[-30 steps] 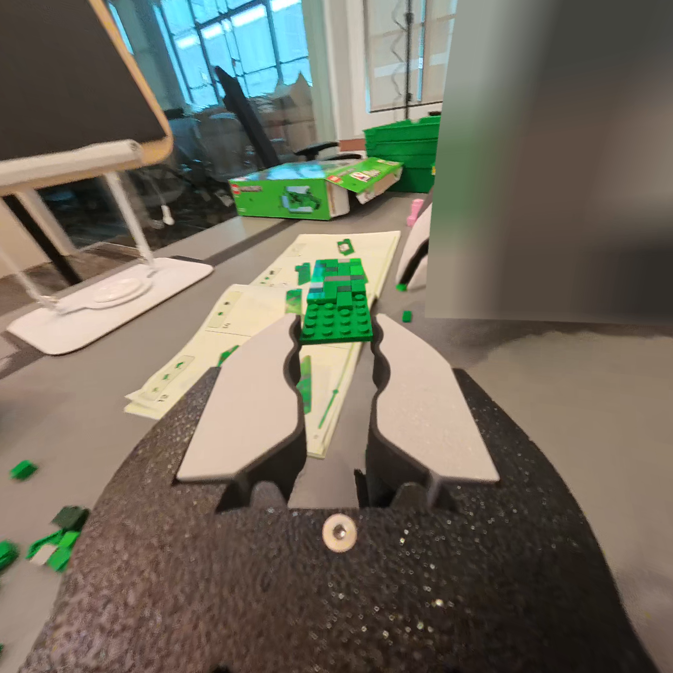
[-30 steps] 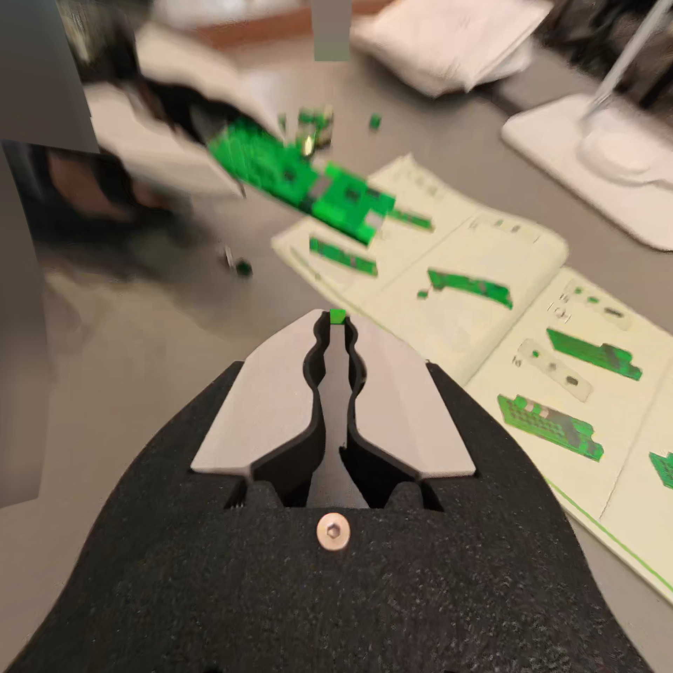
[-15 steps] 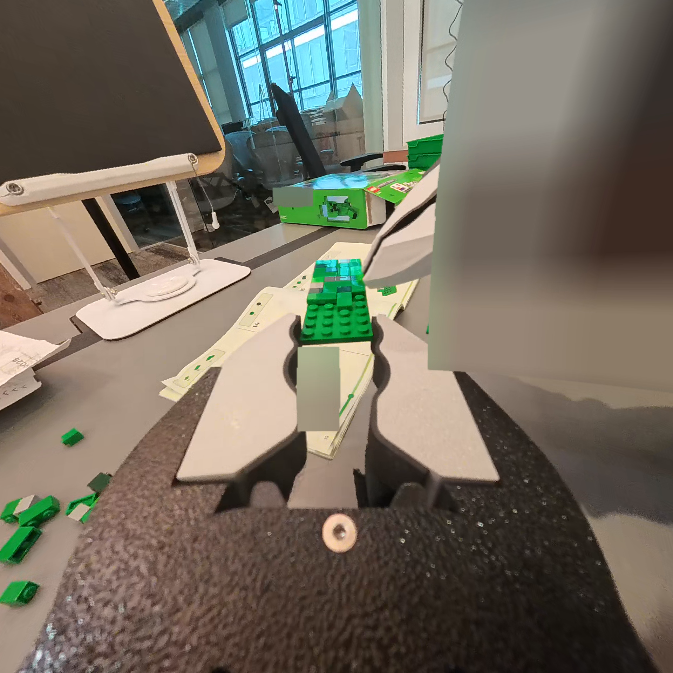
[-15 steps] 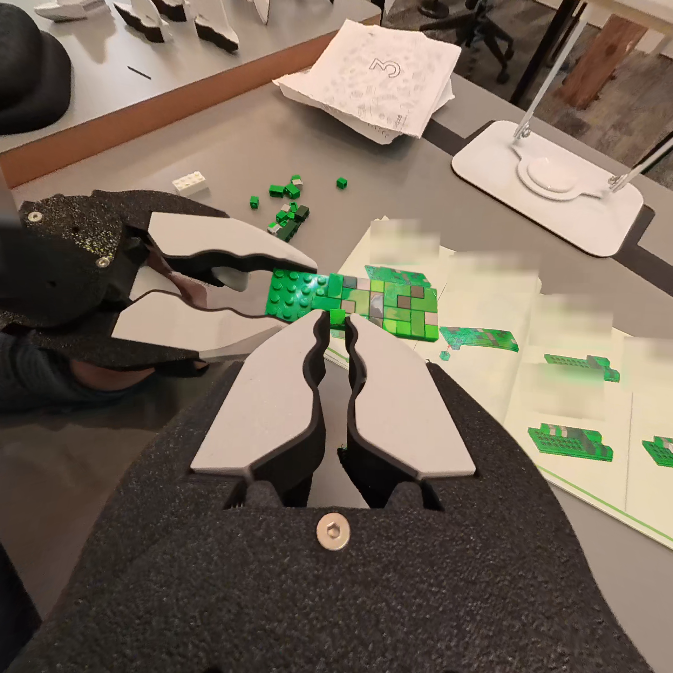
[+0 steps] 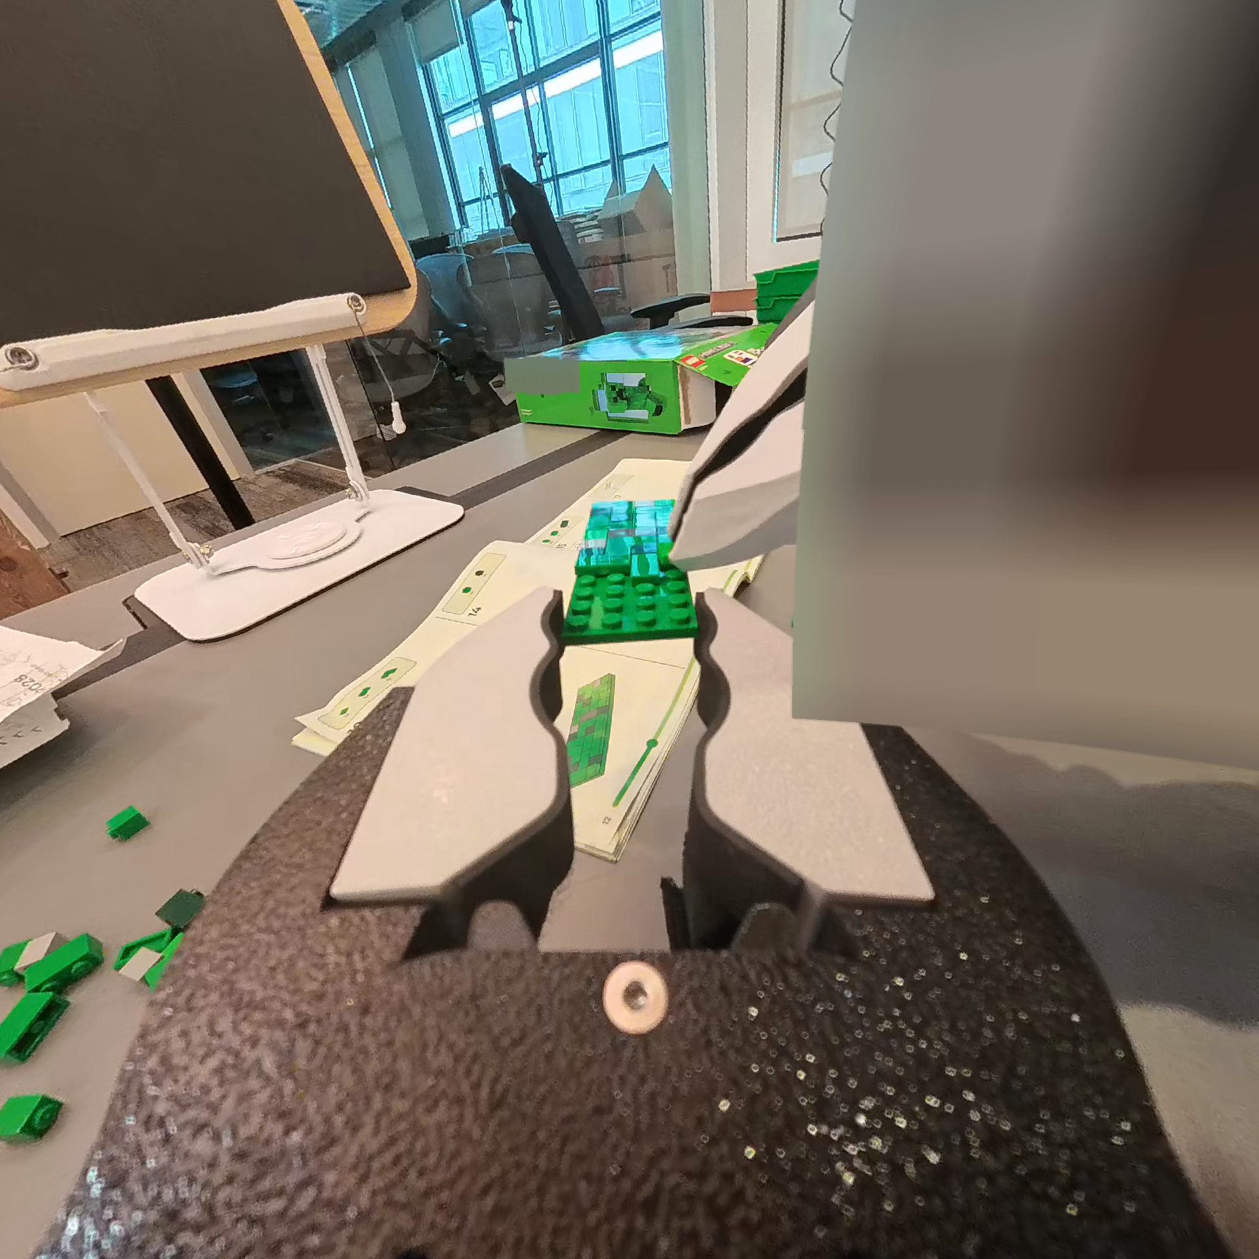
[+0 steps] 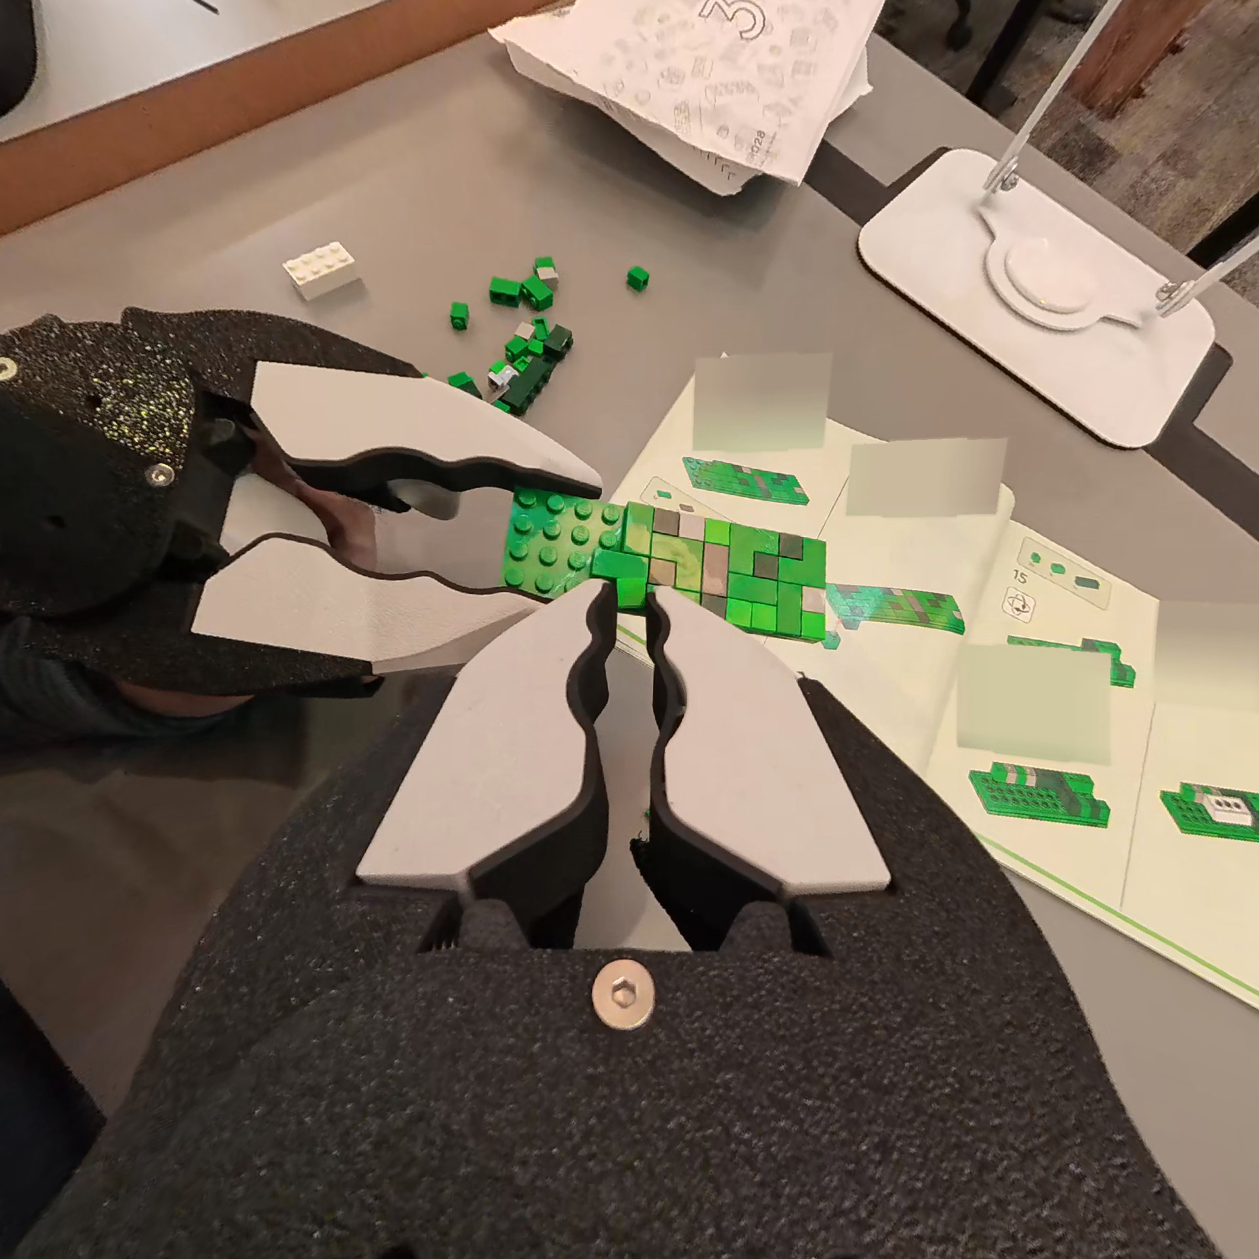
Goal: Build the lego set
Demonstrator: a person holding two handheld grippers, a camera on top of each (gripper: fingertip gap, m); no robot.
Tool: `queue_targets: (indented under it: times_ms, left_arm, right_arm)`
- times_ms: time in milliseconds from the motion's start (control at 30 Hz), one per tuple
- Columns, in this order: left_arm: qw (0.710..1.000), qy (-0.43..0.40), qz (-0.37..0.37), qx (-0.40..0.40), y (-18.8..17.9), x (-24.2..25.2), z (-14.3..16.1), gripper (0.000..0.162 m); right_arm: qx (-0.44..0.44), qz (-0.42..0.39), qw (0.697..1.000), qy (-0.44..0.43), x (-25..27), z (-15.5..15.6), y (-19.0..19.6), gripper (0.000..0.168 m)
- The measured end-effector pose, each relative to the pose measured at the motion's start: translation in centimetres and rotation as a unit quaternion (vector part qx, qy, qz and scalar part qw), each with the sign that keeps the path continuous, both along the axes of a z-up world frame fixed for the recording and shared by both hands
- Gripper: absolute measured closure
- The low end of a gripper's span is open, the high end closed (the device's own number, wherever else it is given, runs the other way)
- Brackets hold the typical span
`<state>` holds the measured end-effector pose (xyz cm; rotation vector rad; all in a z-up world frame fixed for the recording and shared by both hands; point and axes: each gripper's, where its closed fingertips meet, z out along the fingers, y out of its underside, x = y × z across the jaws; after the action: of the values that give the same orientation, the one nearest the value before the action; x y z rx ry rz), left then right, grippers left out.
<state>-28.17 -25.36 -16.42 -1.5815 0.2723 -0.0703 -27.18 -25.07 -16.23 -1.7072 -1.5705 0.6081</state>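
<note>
Roughly half the green plate (image 6: pixel 558 552) is tiled over; its near-left studs stay bare. The left gripper (image 5: pixel 630 613) clamps that bare end above the booklet (image 6: pixel 886 681), while the right gripper (image 6: pixel 630 599), pinching a small green tile (image 6: pixel 630 591), meets the tiled edge. Loose bricks (image 6: pixel 524 340) wait far left.

Print on booklet (image 6: pixel 886 613) — left unquoted

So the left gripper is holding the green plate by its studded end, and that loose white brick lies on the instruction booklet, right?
Not quite. The left gripper does clamp the green plate by its studded end, but the white brick lies on the bare grey table, beyond the scattered green pieces, well apart from the instruction booklet. The right wrist view shows this.
</note>
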Motion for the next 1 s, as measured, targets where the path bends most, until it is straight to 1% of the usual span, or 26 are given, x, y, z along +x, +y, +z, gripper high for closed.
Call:
queue_targets:
  times_ms: [233, 467, 633, 700, 833, 900, 1000]
  left_arm:
    - [1.000, 0.000, -0.004, 0.004, 0.0, 0.1, 0.1, 0.126]
    - [1.000, 0.001, -0.009, 0.005, 0.0, 0.2, 0.1, 0.127]
    - [1.000, -0.001, 0.016, 0.010, 0.0, -1.4, 0.5, 0.126]
    - [0.999, -0.001, 0.033, 0.016, -0.1, -2.5, 0.8, 0.126]
    - [0.999, -0.006, 0.036, 0.024, -0.1, -3.8, 1.2, 0.126]
    - [0.999, -0.015, 0.025, 0.024, -0.1, -3.9, 1.3, 0.126]
    - [0.999, -0.014, 0.019, 0.026, -0.2, -4.3, 1.4, 0.126]
  right_arm:
    - [0.000, 0.000, 1.000, -0.002, 0.1, 0.0, 0.0, 0.160]
    - [0.000, 0.002, 1.000, 0.003, 0.0, 0.2, -0.1, 0.156]
    - [0.029, -0.005, 0.999, 0.046, 1.1, 1.4, 1.1, 0.155]
    - [0.042, 0.024, 0.997, 0.063, 1.6, 1.3, 1.1, 0.154]
    - [0.058, 0.141, 0.987, 0.055, 1.6, -2.0, -1.2, 0.154]
    - [0.055, 0.161, 0.983, 0.067, 1.2, -3.1, -2.1, 0.153]
    - [0.065, 0.164, 0.978, 0.110, 0.9, -2.8, -2.4, 0.148]
